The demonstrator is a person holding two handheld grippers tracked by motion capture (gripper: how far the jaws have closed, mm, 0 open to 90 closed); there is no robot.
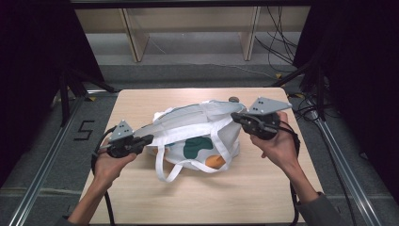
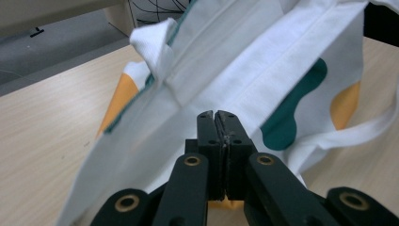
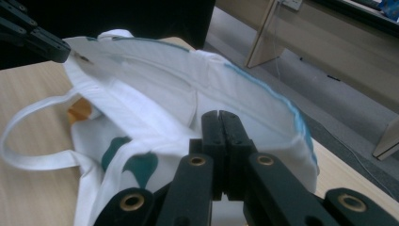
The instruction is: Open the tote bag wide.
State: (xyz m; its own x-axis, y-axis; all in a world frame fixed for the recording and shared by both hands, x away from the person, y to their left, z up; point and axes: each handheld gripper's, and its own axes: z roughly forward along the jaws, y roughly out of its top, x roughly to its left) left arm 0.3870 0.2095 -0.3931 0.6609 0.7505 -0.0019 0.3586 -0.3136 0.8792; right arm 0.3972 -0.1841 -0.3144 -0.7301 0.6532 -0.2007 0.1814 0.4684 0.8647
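White cloth tote bag (image 1: 197, 134) with green and orange patches: centre of the pale wooden tabletop (image 1: 263, 197), mouth stretched open. Soft, light, limp; best held at the hemmed rim. Left tool (image 1: 149, 138) at 9 o'clock, right tool (image 1: 236, 117) at 2 o'clock, each clamped on rim.

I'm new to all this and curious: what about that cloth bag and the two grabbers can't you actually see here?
- Inside of the tote bag: high view, hidden by its own stretched rim.
- Cloth between the left gripper jaws: left gripper view, covered by the shut jaws.
- Right gripper grip spot: right gripper view, same.
- Small round thing behind the bag: high view, too small.
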